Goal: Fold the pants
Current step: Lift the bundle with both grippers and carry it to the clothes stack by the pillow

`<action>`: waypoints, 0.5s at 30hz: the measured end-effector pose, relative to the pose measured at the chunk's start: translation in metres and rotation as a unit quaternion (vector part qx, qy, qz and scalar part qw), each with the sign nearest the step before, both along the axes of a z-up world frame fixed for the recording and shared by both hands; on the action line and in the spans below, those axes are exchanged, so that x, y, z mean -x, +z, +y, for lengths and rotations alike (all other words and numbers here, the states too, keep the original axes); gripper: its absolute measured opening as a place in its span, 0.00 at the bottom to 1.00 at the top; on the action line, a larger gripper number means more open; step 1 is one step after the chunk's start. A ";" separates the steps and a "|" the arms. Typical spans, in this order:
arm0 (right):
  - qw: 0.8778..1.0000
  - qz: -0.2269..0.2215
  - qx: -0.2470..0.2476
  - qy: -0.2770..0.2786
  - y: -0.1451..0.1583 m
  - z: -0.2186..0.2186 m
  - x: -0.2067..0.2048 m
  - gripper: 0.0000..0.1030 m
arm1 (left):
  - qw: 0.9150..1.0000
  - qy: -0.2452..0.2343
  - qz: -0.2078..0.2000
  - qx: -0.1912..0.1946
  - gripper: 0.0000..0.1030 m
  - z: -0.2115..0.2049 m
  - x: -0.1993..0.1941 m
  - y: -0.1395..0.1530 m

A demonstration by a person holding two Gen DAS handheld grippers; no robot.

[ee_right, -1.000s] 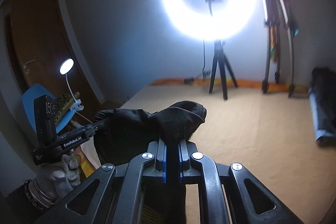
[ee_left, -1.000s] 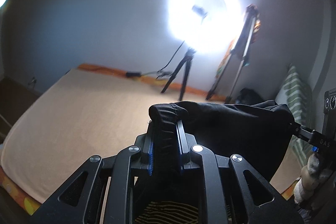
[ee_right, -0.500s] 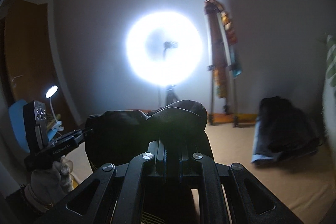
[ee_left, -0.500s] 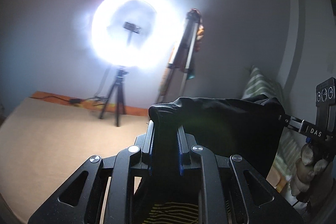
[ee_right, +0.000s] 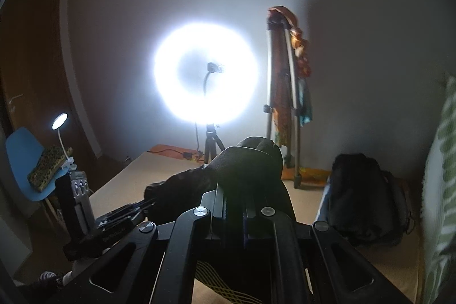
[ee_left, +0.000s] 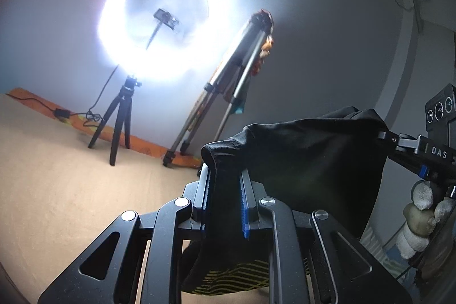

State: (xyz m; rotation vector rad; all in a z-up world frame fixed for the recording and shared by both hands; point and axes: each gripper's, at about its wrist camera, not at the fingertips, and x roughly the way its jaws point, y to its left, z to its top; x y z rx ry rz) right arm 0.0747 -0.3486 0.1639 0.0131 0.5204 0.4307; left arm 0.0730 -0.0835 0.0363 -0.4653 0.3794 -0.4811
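The black pants [ee_left: 307, 161] with a yellow line print hang stretched in the air between my two grippers, above the tan bed [ee_left: 57, 190]. My left gripper [ee_left: 225, 178] is shut on one end of their top edge. My right gripper [ee_right: 235, 190] is shut on the other end, where the pants [ee_right: 242, 164] bunch over the fingers. In the left wrist view the right gripper [ee_left: 384, 137] shows at the right, pinching the cloth. In the right wrist view the left gripper [ee_right: 148, 202] shows at lower left. The lower part of the pants is hidden below both grippers.
A bright ring light [ee_left: 155, 30] on a small tripod [ee_left: 119, 116] stands at the bed's far edge. A folded stand [ee_left: 228, 81] leans on the wall beside it. A black bag [ee_right: 364, 195] lies on the bed's right. A blue chair [ee_right: 25, 161] with a lamp stands left.
Both grippers have lifted and tilted upward with the pants. The bed has dropped lower in both views and the ring light now sits higher and closer.
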 end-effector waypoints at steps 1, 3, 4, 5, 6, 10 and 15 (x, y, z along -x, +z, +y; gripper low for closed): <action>1.000 -0.002 0.003 0.008 0.003 0.003 -0.001 0.05 | 1.000 0.003 -0.003 0.005 0.15 0.002 -0.003 0.003; 1.000 -0.008 0.001 0.022 0.010 0.006 -0.006 0.05 | 1.000 0.007 -0.010 0.011 0.15 0.004 -0.007 0.010; 1.000 -0.010 -0.003 0.029 0.015 0.005 -0.010 0.05 | 1.000 0.009 -0.017 0.009 0.15 0.002 -0.010 0.016; 0.999 -0.013 -0.005 0.033 0.018 0.004 -0.013 0.05 | 1.000 0.010 -0.023 0.005 0.15 -0.001 -0.014 0.020; 0.999 -0.019 -0.006 0.039 0.022 0.000 -0.018 0.05 | 0.999 0.009 -0.032 0.000 0.15 -0.007 -0.018 0.026; 0.998 -0.027 -0.007 0.048 0.034 -0.026 -0.041 0.05 | 0.998 0.008 -0.062 -0.016 0.15 -0.041 -0.039 0.043; 0.999 -0.026 0.016 0.039 0.037 -0.077 -0.098 0.05 | 0.996 -0.022 -0.076 -0.034 0.15 -0.114 -0.096 0.045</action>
